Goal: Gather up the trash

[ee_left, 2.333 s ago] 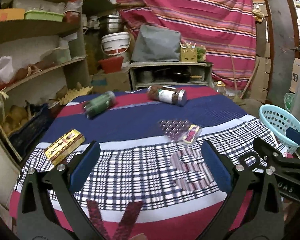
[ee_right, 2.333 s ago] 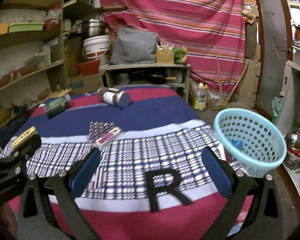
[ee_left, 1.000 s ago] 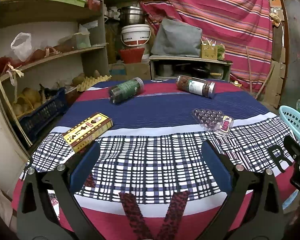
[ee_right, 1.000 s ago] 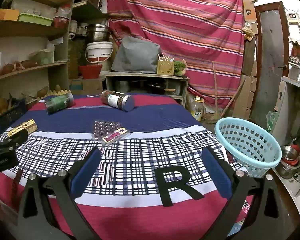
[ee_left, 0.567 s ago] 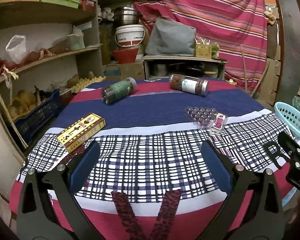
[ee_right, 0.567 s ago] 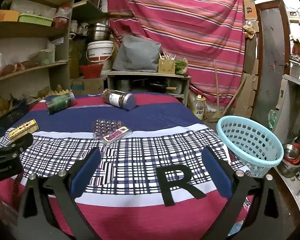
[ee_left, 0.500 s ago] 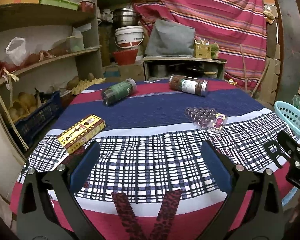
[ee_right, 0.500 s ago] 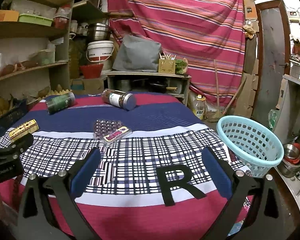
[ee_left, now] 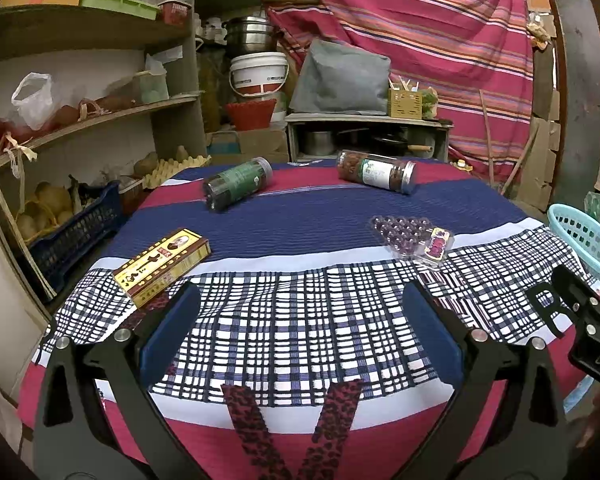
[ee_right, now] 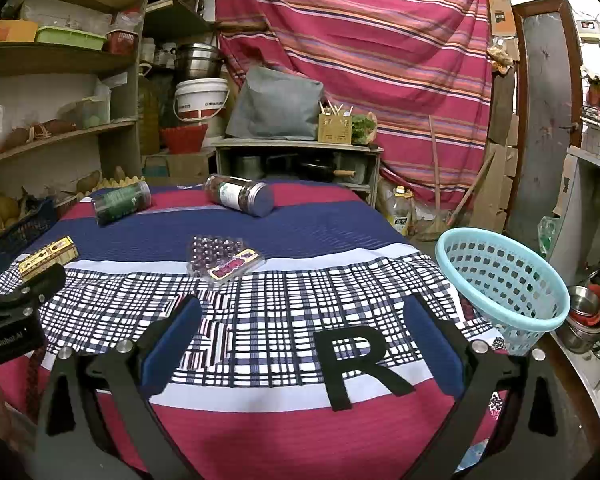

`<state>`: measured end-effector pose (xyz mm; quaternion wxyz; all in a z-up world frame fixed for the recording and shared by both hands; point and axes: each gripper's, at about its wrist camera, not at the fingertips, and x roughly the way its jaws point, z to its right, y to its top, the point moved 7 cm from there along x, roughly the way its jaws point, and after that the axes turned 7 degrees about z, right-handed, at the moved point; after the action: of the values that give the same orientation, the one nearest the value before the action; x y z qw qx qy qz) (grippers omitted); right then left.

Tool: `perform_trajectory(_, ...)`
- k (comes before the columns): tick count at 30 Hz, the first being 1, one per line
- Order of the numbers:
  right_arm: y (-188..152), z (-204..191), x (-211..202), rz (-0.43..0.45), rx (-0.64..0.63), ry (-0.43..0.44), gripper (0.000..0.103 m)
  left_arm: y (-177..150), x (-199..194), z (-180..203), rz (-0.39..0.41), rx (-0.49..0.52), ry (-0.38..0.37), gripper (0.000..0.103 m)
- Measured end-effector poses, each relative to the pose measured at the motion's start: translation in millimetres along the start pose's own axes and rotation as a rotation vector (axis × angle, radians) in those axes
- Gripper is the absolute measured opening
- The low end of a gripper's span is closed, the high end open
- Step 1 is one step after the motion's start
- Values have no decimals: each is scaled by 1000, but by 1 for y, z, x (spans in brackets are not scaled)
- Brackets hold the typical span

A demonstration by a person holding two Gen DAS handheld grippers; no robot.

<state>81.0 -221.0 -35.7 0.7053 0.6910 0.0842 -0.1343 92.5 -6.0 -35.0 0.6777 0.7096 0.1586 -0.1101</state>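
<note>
Nothing on the surface (ee_left: 300, 220) has shifted while both my tools, left tool (ee_left: 300, 330) and right tool (ee_right: 300, 330), hang released over it: two jars (ee_left: 238, 189) (ee_left: 376, 176), one yellow box (ee_left: 162, 266), one candy blister pack (ee_right: 224, 258), and one blue basket (ee_right: 500, 284) at the right edge.

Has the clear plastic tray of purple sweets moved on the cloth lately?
No. The clear plastic tray of purple sweets lies at the white stripe, as earlier; only the cameras shifted.

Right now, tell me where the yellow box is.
The yellow box lies flat at the table's left edge, just ahead of the left gripper, nearer than the green-labelled jar.
</note>
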Motion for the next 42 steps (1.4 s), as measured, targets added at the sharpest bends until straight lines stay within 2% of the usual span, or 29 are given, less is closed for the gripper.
perform_trajectory(42,-2,-6,0,-5,-18,4,98,1,-2,1,16,-15,10,98)
